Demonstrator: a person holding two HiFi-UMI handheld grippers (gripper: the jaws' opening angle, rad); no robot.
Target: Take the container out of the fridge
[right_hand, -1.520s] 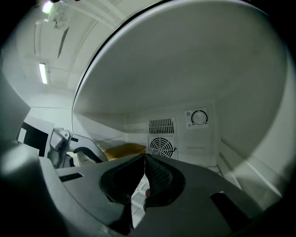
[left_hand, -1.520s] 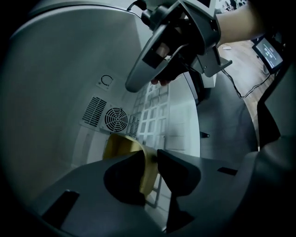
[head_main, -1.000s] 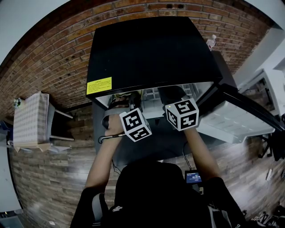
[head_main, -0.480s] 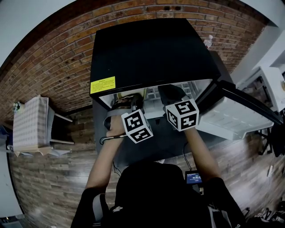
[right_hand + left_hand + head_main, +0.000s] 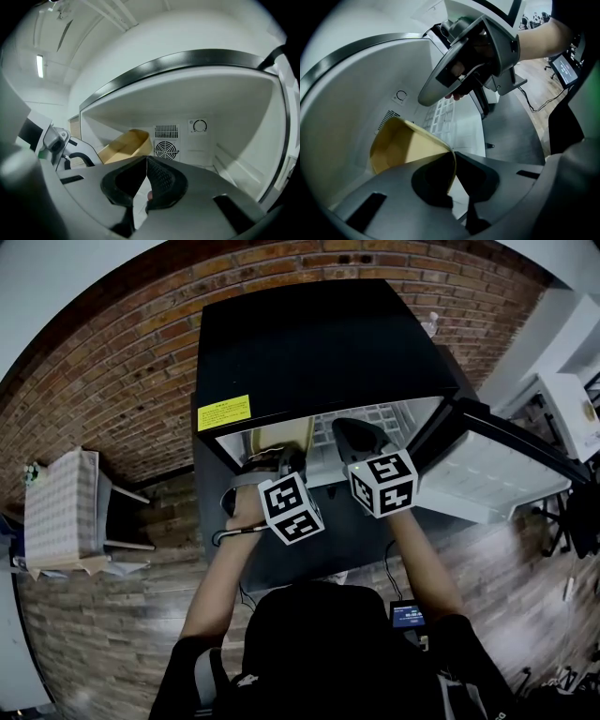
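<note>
Tan, thin-walled container [image 5: 401, 150] — seemingly light, bendable, easily crushed — hung tilted inside the fridge [image 5: 319, 343] opening, its rim pinched by the left gripper [image 5: 452, 158]; right gripper [image 5: 146, 162] jaws were together, empty.

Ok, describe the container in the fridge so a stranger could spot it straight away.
Find the black fridge with its door open, against the brick wall. Inside, at the left, the left tool pinches the rim of the container. It is the only tan, open-topped thing against the white walls.
</note>
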